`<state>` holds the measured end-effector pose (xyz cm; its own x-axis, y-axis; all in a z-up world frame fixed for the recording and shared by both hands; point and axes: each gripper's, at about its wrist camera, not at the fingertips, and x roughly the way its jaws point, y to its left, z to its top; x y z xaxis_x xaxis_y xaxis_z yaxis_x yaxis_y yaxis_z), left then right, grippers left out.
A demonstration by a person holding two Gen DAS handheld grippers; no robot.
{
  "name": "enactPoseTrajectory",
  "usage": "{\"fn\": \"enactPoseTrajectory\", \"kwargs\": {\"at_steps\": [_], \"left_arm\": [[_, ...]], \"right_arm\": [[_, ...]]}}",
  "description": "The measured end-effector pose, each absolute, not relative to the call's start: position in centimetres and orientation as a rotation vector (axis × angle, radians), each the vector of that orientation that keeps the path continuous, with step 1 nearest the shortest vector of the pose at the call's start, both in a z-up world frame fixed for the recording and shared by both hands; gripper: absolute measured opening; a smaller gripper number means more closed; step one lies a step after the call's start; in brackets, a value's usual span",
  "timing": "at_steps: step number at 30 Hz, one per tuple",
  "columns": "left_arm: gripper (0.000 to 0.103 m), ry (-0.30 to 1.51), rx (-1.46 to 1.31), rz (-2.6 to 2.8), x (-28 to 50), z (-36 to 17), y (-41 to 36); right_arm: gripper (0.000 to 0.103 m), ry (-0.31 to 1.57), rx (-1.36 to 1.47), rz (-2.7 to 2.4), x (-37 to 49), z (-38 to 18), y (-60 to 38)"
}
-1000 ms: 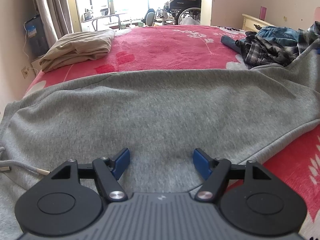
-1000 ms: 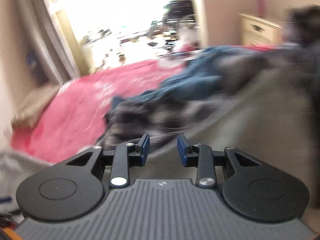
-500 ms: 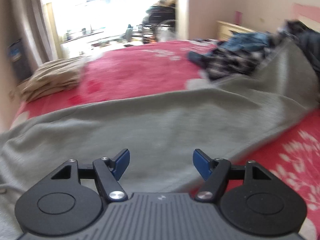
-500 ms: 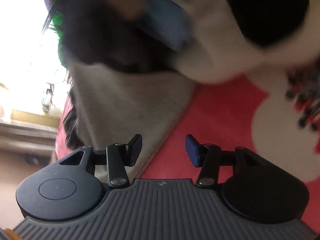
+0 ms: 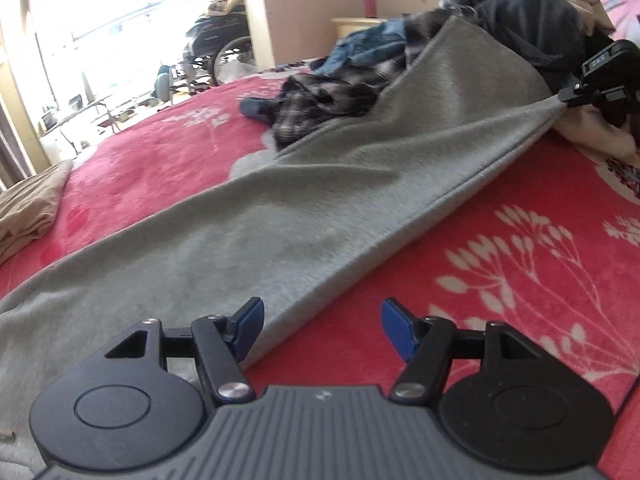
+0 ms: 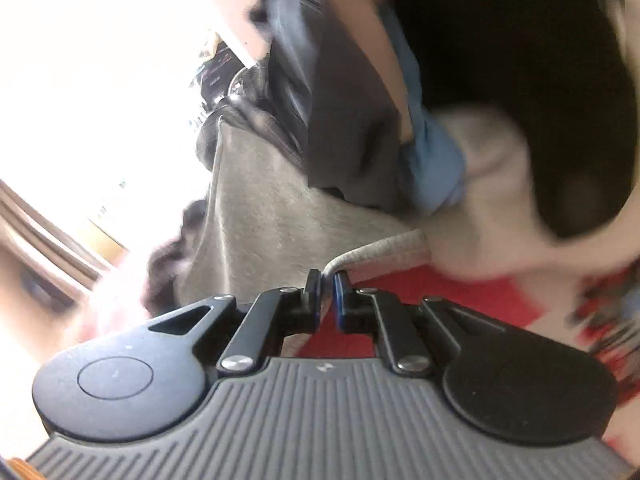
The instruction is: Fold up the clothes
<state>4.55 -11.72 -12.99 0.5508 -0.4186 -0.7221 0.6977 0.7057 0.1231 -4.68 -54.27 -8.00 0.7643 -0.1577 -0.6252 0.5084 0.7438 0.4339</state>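
Note:
A grey sweatshirt [image 5: 288, 216] lies stretched across the red flowered blanket [image 5: 520, 264]. My left gripper [image 5: 322, 326] hovers open over the garment's near hem edge, one fingertip above the grey cloth and the other above the blanket, holding nothing. At the far right of the left wrist view, my right gripper [image 5: 566, 98] pinches the far corner of the sweatshirt and pulls it taut. In the right wrist view the right gripper [image 6: 327, 288] is shut on the grey sweatshirt's [image 6: 260, 216] ribbed edge.
A pile of unfolded clothes [image 5: 460, 52], plaid, denim and dark pieces, sits behind the sweatshirt at the back right. A folded beige garment [image 5: 28, 208] lies at the left edge of the bed. A wheelchair [image 5: 220, 48] and a nightstand [image 5: 360, 26] stand beyond.
My right gripper closed on the sweatshirt's far corner and pulled it taut. The left gripper shifted right, from over the grey cloth to its hem edge, still open.

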Motion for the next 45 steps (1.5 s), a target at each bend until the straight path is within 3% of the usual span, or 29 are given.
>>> {"fn": "enactPoseTrajectory", "kwargs": {"at_steps": [5,7,11,19,23,25,29,35,38,40,45], "left_arm": [[0.066,0.721,0.428,-0.69,4.8,-12.7,-11.9],[0.066,0.72,0.429,-0.693,5.0,-12.6,-11.9],[0.068,0.718,0.431,-0.698,5.2,-12.4,-12.0],[0.066,0.832,0.368,-0.611,7.2,-15.6,-12.6],[0.067,0.803,0.407,-0.627,6.5,-15.7,-12.3],[0.068,0.805,0.397,-0.634,6.6,-15.7,-12.0],[0.069,0.805,0.387,-0.646,6.8,-15.8,-11.7],[0.07,0.781,0.389,-0.644,6.3,-16.2,-11.7],[0.07,0.771,0.396,-0.646,6.0,-16.3,-11.6],[0.07,0.774,0.392,-0.649,6.1,-16.2,-11.4],[0.071,0.782,0.385,-0.664,6.3,-16.2,-11.2]], "right_arm": [[0.017,0.781,0.561,-0.578,-2.8,-13.4,-56.0],[0.017,0.703,0.59,-0.573,-4.4,-12.6,-55.8],[0.017,0.545,0.349,-0.41,-5.3,-8.6,-50.9],[0.014,0.666,0.033,0.066,6.6,-12.0,-40.7],[0.012,0.721,-0.24,-0.147,12.2,-14.9,-43.0],[0.006,0.663,-0.111,-0.285,12.6,-13.4,-45.8],[0.012,0.569,-0.056,-0.166,10.3,-10.7,-44.1],[0.011,0.685,-0.103,0.195,12.0,-14.3,-35.9],[0.008,0.653,-0.104,0.054,16.3,-15.6,-37.1],[0.0,0.606,0.075,-0.03,17.7,-14.3,-40.1],[0.006,0.504,0.16,-0.117,16.9,-11.7,-41.6]]}}
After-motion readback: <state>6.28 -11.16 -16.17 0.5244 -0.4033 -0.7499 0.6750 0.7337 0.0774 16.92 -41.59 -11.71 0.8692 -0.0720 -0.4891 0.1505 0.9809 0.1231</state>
